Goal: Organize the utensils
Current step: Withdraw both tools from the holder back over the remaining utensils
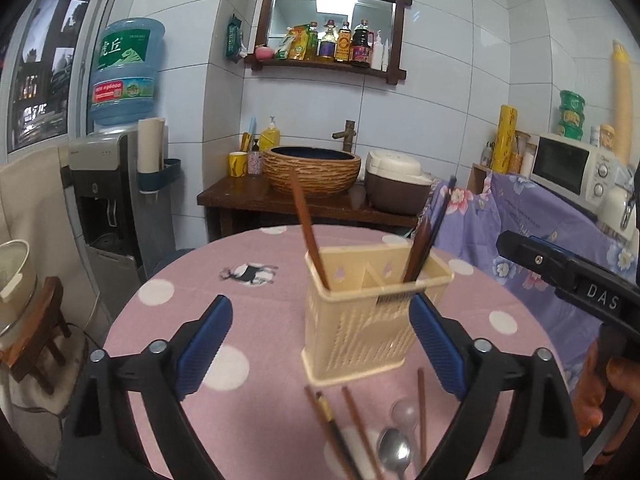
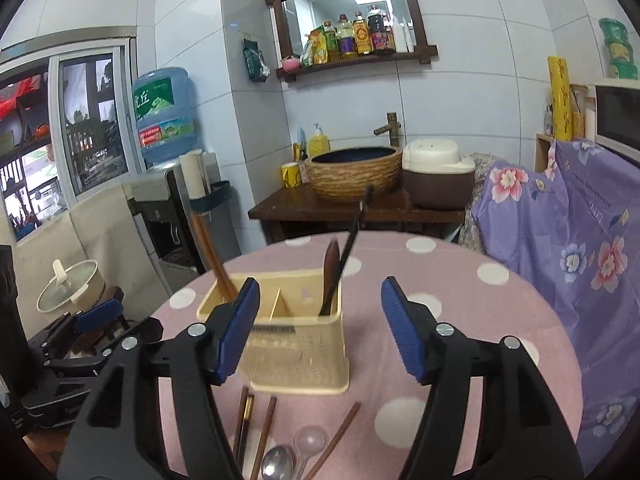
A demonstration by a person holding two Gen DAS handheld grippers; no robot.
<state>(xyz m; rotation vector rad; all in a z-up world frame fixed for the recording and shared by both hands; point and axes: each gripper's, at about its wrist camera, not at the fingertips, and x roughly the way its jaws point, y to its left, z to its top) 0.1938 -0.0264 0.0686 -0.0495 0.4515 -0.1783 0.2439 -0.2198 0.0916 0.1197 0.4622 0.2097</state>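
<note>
Only right wrist cam shows lidded pot [image 2: 72,285] w/ handle.

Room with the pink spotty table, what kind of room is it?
Most likely a small home kitchen or dining corner. There is a microwave, a rice cooker, and a shelf of sauce bottles above a basin.

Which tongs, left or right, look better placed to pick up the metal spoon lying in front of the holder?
Probably the left tongs: open, with the metal spoon between their arms. From the right tongs it lies left of centre.
</note>
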